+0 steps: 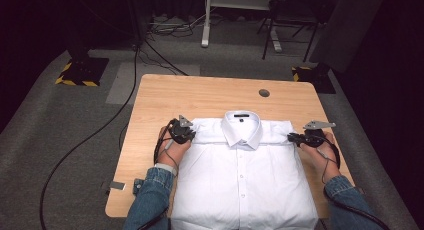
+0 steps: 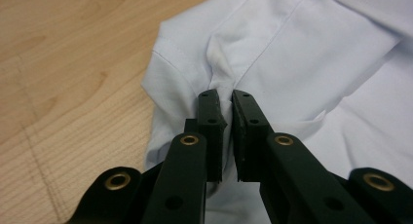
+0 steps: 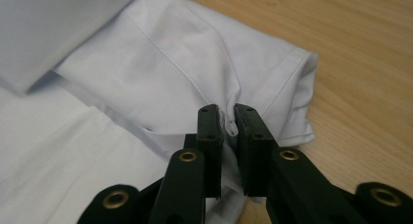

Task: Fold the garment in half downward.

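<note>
On the wooden desk (image 1: pixel 165 95) a white shirt (image 1: pixel 245 185) lies front side up, buttoned, its collar (image 1: pixel 242 127) pointing toward the far edge and its lower part reaching the near edge. Both sleeves are folded out of sight, so the shirt forms a tidy rectangle near the middle of the desk, closer to the person than to the small round hole (image 1: pixel 264 93) in the desktop.

At the shirt's left shoulder, the left hand-held gripper (image 1: pixel 189 135) sits just beside the collar, at the outer corner of the folded cloth. Seen from the left gripper view, the shirt (image 2: pixel 292 53) bunches into a small pucker right at the tips of the left hand-held gripper (image 2: pixel 222 95), and the jaws are clamped on that pinch of fabric with only a thin slit between them.

At the opposite shoulder, the right hand-held gripper (image 1: pixel 292 137) meets the other outer corner, level with the first one across the desk. From the right gripper view, a thin ridge of the shirt (image 3: pixel 160 53) rises between the tips of the right hand-held gripper (image 3: pixel 227 109), and these jaws are likewise pressed together on the cloth. Bare desk (image 3: pixel 350 39) shows just past the folded edge there.

Denim sleeves (image 1: pixel 152 195) come in from the near side, one to each hand.
</note>
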Action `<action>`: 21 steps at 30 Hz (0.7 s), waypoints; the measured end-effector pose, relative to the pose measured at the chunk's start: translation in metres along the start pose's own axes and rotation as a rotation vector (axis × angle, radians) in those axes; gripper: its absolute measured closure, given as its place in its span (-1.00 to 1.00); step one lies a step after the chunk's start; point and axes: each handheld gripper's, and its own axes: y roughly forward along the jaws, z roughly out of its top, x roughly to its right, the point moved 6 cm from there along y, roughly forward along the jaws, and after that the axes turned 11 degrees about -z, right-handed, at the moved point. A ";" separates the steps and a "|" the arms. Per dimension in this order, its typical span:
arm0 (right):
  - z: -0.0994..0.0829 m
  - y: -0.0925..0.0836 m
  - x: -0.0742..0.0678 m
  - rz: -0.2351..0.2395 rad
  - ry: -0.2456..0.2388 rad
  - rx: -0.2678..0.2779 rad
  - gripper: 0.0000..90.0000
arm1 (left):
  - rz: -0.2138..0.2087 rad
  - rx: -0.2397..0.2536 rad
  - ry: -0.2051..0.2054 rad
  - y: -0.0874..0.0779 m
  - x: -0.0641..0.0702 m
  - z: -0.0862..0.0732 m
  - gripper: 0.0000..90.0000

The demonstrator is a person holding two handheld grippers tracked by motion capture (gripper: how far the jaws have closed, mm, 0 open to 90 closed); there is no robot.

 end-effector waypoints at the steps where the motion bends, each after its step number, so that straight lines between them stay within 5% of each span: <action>1: 0.004 -0.006 0.000 0.003 -0.003 0.013 0.82 | 0.001 0.010 0.005 -0.004 0.001 0.002 0.85; 8: 0.027 -0.051 -0.002 0.014 -0.032 0.098 0.82 | -0.016 0.101 0.061 -0.055 0.027 0.022 0.85; 12: 0.030 -0.084 -0.008 0.039 -0.047 0.133 0.82 | -0.016 0.114 0.094 -0.077 0.046 0.017 0.85; 15: 0.010 -0.103 -0.021 0.075 -0.066 0.126 0.82 | -0.042 0.085 0.122 -0.089 0.069 -0.007 0.85; 21: -0.046 -0.102 -0.039 0.145 -0.051 0.031 0.82 | -0.120 -0.008 0.097 -0.076 0.094 -0.058 0.84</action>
